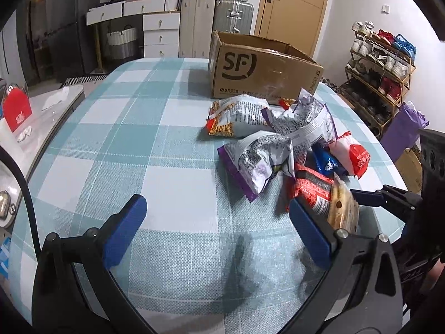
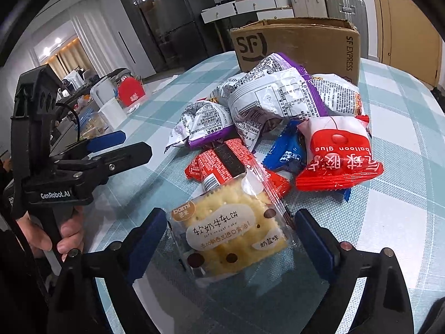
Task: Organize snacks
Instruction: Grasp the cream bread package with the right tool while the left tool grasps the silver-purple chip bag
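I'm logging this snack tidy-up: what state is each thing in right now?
Left hand-held gripper: open, nothing between its fingers.
Right hand-held gripper: open, fingers either side of the cracker pack, pads not pressing.
Cracker pack: sealed, lying flat on the tablecloth.
Cardboard box: open at the top, upright.
Purple-edged snack bags: sealed, crumpled, piled together.
Red balloon glue packet: sealed, on the pile.
Door: shut.

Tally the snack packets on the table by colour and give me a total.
Purple-edged silver bags: 2
Orange-edged silver bags: 2
Red packets: 2
Blue packet: 1
Clear cracker pack: 1
Total: 8
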A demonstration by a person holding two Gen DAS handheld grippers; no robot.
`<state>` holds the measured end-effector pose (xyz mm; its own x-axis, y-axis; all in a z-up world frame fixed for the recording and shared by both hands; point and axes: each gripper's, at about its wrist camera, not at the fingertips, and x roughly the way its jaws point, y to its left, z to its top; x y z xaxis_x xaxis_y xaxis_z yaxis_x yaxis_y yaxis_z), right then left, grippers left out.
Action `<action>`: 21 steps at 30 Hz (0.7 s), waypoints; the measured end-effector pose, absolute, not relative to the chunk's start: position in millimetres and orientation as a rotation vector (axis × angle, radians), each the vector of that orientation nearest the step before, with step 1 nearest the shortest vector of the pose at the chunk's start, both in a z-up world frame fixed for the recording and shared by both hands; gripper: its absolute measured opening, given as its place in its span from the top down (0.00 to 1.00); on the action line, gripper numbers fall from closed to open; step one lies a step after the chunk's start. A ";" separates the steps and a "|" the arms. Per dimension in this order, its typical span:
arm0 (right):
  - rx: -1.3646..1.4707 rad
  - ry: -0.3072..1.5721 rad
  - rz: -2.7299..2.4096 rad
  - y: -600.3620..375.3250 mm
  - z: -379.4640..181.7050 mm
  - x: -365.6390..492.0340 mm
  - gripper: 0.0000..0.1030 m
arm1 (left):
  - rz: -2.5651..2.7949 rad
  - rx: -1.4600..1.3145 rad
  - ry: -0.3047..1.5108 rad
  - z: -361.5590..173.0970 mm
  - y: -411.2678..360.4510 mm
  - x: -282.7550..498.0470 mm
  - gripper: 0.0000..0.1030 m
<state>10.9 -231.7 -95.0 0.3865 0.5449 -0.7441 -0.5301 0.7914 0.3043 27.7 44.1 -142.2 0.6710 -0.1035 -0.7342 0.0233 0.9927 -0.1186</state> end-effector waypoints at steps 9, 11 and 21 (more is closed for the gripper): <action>-0.011 0.929 0.655 -227.6 -91.7 4.7 0.28 | -0.055 -0.107 0.855 -147.4 49.9 23.1 0.01; 0.014 0.927 0.651 -231.0 -90.9 4.1 0.29 | -0.053 -0.114 0.858 -146.8 51.7 22.4 0.01; 0.071 0.865 0.625 -247.0 -82.3 -9.3 0.30 | -0.073 -0.120 0.869 -144.3 50.6 17.2 0.01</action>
<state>-9.3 -247.0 -82.3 0.4828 0.5404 -0.6891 -0.4847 0.8203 0.3037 17.2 50.6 -144.3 0.6433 -0.1130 -0.7572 0.0152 0.9907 -0.1349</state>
